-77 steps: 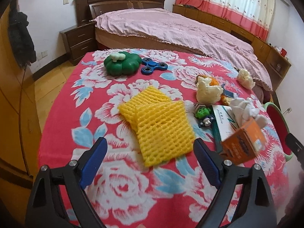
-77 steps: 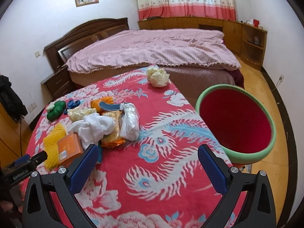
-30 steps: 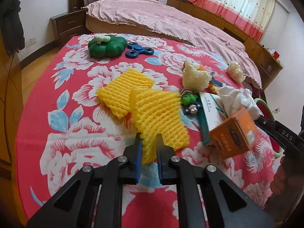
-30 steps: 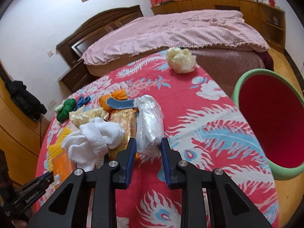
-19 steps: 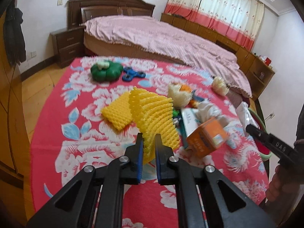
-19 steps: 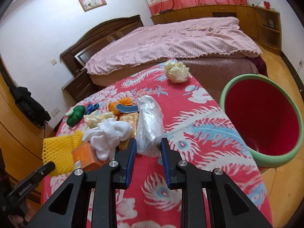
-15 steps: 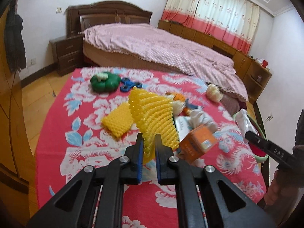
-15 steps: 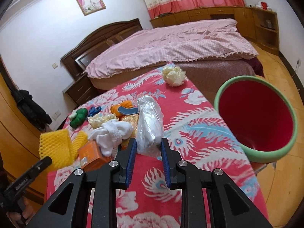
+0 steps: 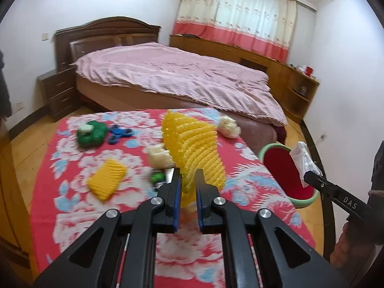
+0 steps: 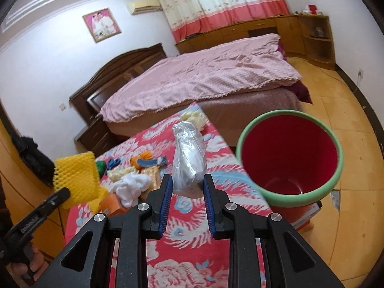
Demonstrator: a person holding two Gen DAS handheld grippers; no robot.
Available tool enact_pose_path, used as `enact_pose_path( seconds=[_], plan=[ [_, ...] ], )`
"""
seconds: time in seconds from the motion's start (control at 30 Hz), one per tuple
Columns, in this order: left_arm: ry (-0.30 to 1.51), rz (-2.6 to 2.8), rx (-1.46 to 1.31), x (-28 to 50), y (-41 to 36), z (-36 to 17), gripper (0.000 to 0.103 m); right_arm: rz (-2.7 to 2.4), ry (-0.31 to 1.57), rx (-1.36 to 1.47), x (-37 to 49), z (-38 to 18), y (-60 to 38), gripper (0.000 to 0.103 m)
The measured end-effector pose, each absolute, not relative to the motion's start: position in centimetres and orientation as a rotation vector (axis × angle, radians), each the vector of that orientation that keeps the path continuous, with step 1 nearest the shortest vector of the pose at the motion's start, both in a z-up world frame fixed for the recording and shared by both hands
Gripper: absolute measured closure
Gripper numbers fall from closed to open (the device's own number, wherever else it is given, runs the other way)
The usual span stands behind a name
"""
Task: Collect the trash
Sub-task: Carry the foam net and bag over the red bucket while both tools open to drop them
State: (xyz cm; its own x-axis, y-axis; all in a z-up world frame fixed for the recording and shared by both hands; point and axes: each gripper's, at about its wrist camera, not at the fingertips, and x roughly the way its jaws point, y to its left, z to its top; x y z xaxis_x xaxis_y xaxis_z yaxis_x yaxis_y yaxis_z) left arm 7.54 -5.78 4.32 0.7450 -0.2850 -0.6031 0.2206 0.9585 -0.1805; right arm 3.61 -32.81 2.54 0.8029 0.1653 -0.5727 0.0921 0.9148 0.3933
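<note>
Two pieces of trash are now riding clear of the table, one in each gripper. The left gripper (image 9: 188, 187) is pinching a yellow foam net (image 9: 194, 148) by its lower edge, jaws nearly together on it; a second ago that net was lying flat on the flowered tablecloth (image 9: 72, 206), and it is now standing up in the air above the cloth. The right gripper (image 10: 188, 189) is clamping the bottom of a crumpled clear plastic bag (image 10: 188, 158), jaws narrow around it; a second ago the bag was resting against the pile of clutter, and it is now hanging free with the red bin (image 10: 289, 156) much closer, at 3 o'clock of the bag in the right wrist view. Both pickups look done, and the carry to the bin seems to be the step in hand.

The net is looking stiff and ribbed, holding a fan shape above the pinch. The bag is looking thin, wrinkled and whitish, bunched upright. A second foam net (image 9: 106, 182) is lying on the cloth at 9 o'clock of the left gripper, likely still to collect. In the left wrist view the bin is showing at 3 o'clock, off the table's edge.
</note>
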Motion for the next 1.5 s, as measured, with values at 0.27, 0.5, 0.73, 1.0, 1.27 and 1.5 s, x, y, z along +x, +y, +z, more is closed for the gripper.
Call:
enact_pose_path(
  seconds=[0.27, 0.5, 0.73, 1.0, 1.27, 1.5],
  plan=[
    [0.689, -0.379, -0.044, 9.3, -12.1, 4.5, 0.093, -0.050, 0.617, 0.464, 2.7, 2.0, -36.7, 0.077],
    [0.719, -0.461, 0.009, 11.0, -18.0, 3.7, 0.093, -0.108, 0.632, 0.511, 2.3, 0.5, -40.2, 0.077],
    [0.774, -0.521, 0.057, 12.8, -23.3, 1.7, 0.093, -0.162, 0.663, 0.528, 2.6, -1.2, -43.0, 0.077],
    [0.829, -0.555, 0.098, 14.8, -27.0, -1.2, 0.093, -0.203, 0.682, 0.524, 3.4, -2.8, -45.0, 0.077],
    [0.874, -0.585, 0.109, 16.1, -29.0, -3.3, 0.093, -0.216, 0.709, 0.558, 4.3, -4.5, -46.7, 0.076],
    [0.889, -0.576, 0.095, 16.5, -29.2, -3.8, 0.073, -0.225, 0.722, 0.591, 4.6, -5.5, -47.4, 0.075]
  ],
)
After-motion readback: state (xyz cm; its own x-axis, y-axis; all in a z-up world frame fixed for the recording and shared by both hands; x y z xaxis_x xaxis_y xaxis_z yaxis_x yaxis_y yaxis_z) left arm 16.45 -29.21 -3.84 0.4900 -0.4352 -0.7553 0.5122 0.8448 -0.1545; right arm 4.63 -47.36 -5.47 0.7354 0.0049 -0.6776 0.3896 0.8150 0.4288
